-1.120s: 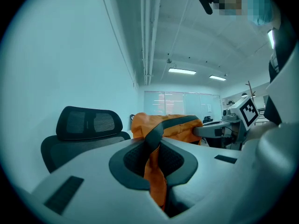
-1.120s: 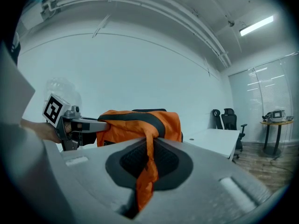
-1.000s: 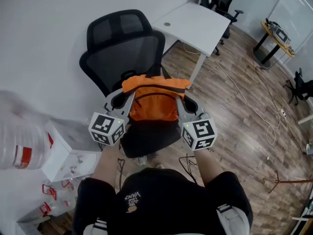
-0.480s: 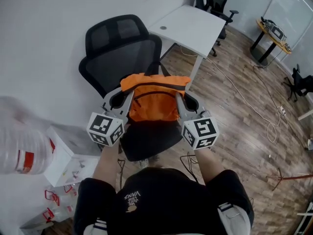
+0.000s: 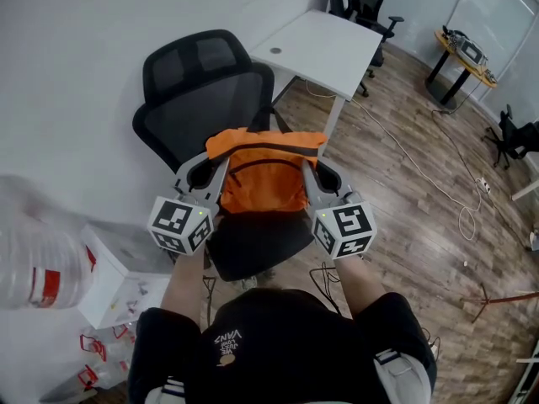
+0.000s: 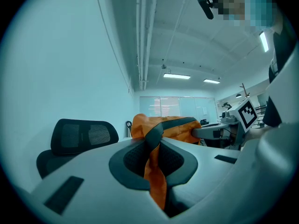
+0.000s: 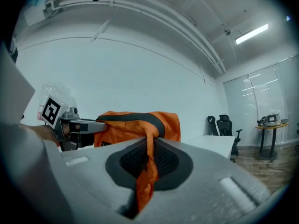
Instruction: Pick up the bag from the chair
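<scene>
Quick count from where I'm standing: one orange bag (image 5: 265, 179), two grippers (left gripper (image 5: 210, 165), right gripper (image 5: 313, 165)), one black mesh chair (image 5: 202, 91), one white desk (image 5: 328, 49), one round table (image 5: 459, 45), one water jug (image 5: 38, 259). At least two far chairs (image 5: 370, 7).

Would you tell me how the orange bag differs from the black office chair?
The orange fabric bag is bright, soft and pinched by the left gripper and right gripper; the black mesh office chair is dark, rigid and ungripped. The bag is far smaller than the chair.
</scene>
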A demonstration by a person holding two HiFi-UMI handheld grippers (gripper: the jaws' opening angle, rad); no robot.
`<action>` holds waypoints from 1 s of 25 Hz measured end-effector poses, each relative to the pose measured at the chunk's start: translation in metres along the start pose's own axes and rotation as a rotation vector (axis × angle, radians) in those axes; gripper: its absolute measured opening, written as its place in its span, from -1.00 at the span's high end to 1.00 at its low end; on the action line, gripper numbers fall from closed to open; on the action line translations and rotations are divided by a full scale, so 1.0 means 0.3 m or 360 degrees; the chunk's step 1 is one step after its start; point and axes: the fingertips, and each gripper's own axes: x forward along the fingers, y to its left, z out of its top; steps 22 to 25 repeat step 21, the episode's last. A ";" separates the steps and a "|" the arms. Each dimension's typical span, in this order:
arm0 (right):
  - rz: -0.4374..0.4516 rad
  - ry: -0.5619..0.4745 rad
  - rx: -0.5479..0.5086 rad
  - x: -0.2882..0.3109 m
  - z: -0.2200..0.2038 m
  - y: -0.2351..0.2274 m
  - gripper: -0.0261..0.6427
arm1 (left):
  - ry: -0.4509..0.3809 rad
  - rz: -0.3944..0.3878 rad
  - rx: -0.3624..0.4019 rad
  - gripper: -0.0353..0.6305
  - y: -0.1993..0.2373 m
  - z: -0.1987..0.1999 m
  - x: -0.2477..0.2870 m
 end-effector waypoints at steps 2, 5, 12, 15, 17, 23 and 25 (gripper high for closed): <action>-0.0007 0.0002 0.0002 0.001 0.000 -0.002 0.89 | -0.0003 -0.0007 -0.0002 0.79 0.002 0.000 0.005; -0.0018 0.0001 -0.0003 0.001 0.000 -0.005 0.89 | -0.0007 -0.0020 -0.0008 0.79 0.004 -0.005 0.010; -0.0041 -0.0004 -0.0007 0.000 0.000 -0.015 0.89 | -0.0014 -0.0044 -0.0009 0.79 0.001 -0.005 0.024; -0.0050 -0.0004 -0.0006 -0.003 0.000 -0.017 0.89 | -0.0014 -0.0055 -0.0005 0.79 0.000 -0.003 0.028; -0.0053 -0.0004 -0.0004 0.001 0.000 -0.018 0.89 | -0.0014 -0.0059 -0.0005 0.79 0.003 -0.002 0.031; -0.0057 -0.0004 -0.0007 0.008 0.001 -0.012 0.89 | -0.0015 -0.0063 -0.0016 0.79 0.014 -0.002 0.029; -0.0057 -0.0004 -0.0007 0.008 0.001 -0.012 0.89 | -0.0015 -0.0063 -0.0016 0.79 0.014 -0.002 0.029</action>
